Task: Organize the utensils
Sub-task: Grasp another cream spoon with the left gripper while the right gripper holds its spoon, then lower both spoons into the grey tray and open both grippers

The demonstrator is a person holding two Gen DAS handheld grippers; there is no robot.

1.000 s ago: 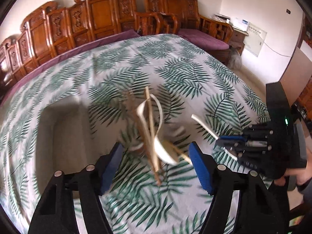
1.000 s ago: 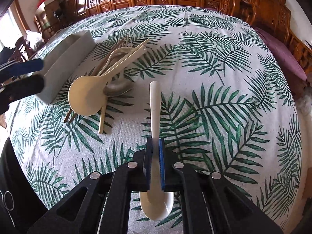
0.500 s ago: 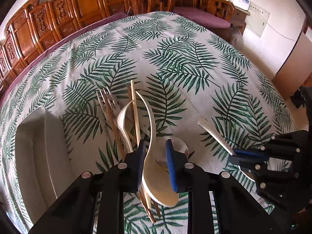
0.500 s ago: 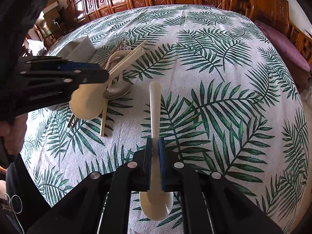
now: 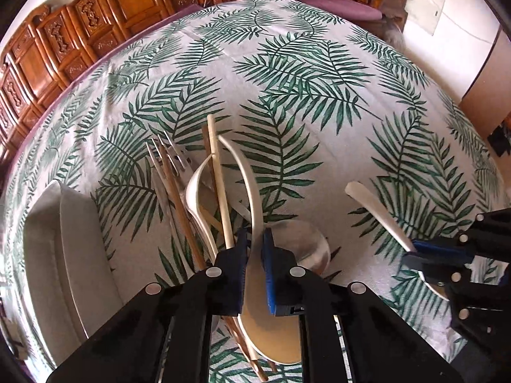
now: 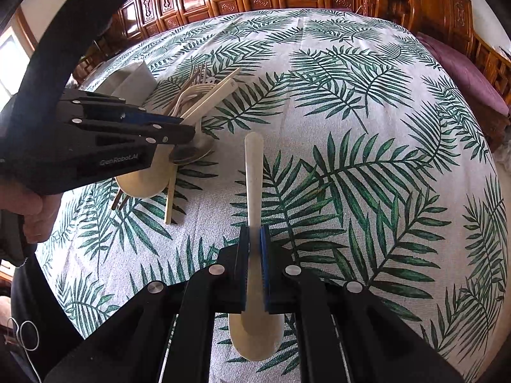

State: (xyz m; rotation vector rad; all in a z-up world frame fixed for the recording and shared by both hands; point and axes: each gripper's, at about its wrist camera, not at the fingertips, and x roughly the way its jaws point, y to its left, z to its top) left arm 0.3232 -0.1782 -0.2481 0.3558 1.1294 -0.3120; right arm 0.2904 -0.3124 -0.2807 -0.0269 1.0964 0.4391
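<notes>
The surface (image 5: pixel 319 73) wears a pale grey-white cloth printed with dark green palm fronds. The spoons (image 6: pixel 254 191) are cream, the chopsticks (image 5: pixel 218 178) light tan, the forks (image 5: pixel 166 150) silvery. The tray (image 5: pixel 57 255) is light grey. Each hand-held gripper (image 6: pixel 254 255) is black with blue pads (image 6: pixel 265 274). The carved chairs (image 5: pixel 95 9) are reddish-brown, the cushion (image 6: pixel 463 73) purple.

A home dining room: a table under a palm-leaf tablecloth (image 5: pixel 319 73) stands amid carved wooden chairs (image 5: pixel 95 25) with a purple cushion (image 6: pixel 463 70), cutlery (image 5: pixel 198 185) heaped on it.

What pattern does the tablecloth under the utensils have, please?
Green palm fronds on an off-white tablecloth, clearest in the right wrist view.
</notes>
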